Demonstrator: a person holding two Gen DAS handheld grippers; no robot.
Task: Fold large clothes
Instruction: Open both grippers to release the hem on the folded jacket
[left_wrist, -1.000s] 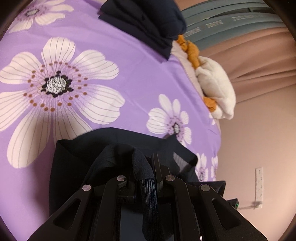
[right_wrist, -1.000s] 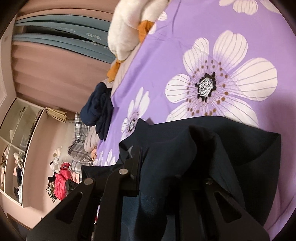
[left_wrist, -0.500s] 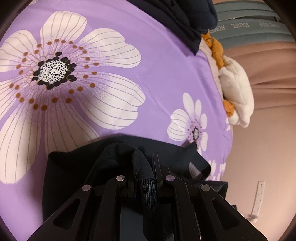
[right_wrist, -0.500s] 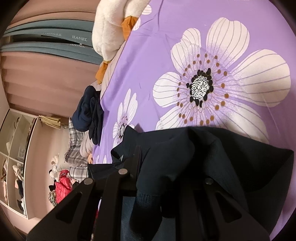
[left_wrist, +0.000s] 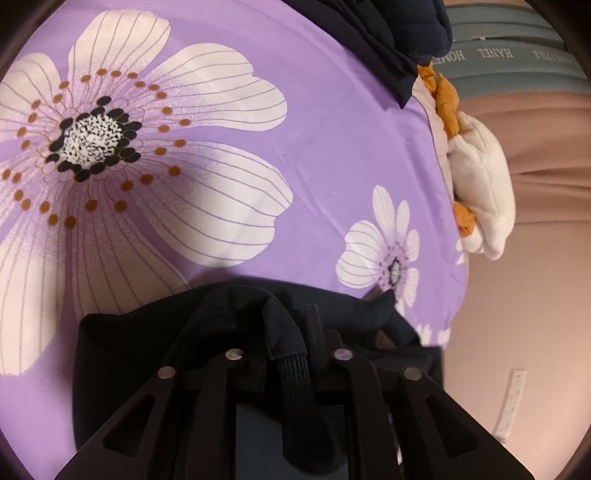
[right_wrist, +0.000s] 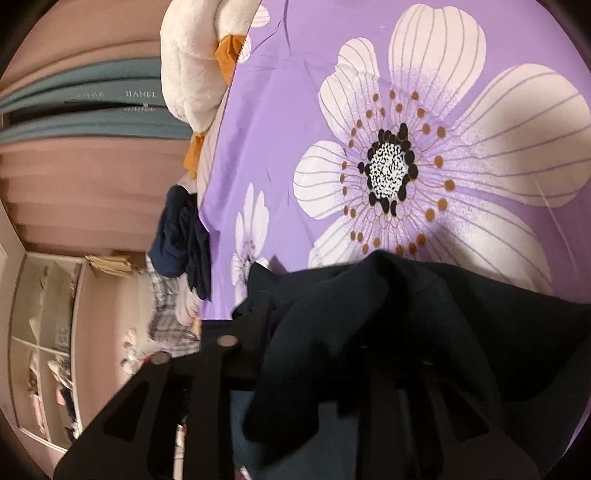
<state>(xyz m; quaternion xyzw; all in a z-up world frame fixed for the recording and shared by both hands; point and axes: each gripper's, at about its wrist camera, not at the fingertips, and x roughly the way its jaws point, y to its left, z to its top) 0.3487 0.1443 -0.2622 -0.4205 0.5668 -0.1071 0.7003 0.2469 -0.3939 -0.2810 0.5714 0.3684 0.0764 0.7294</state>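
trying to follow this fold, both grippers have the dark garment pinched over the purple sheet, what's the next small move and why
Probably carry both edges forward and lower them. The left gripper and right gripper each pinch bunched cloth of the dark garment, which hangs slack over the bare flowered sheet ahead; laying it down there would flatten the fold.

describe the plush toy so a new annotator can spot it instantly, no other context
Start from the purple floral bedsheet and follow it to its edge by the curtains. There lies the plush toy, beside a dark navy clothes pile. It is the only fluffy white thing, with orange parts.
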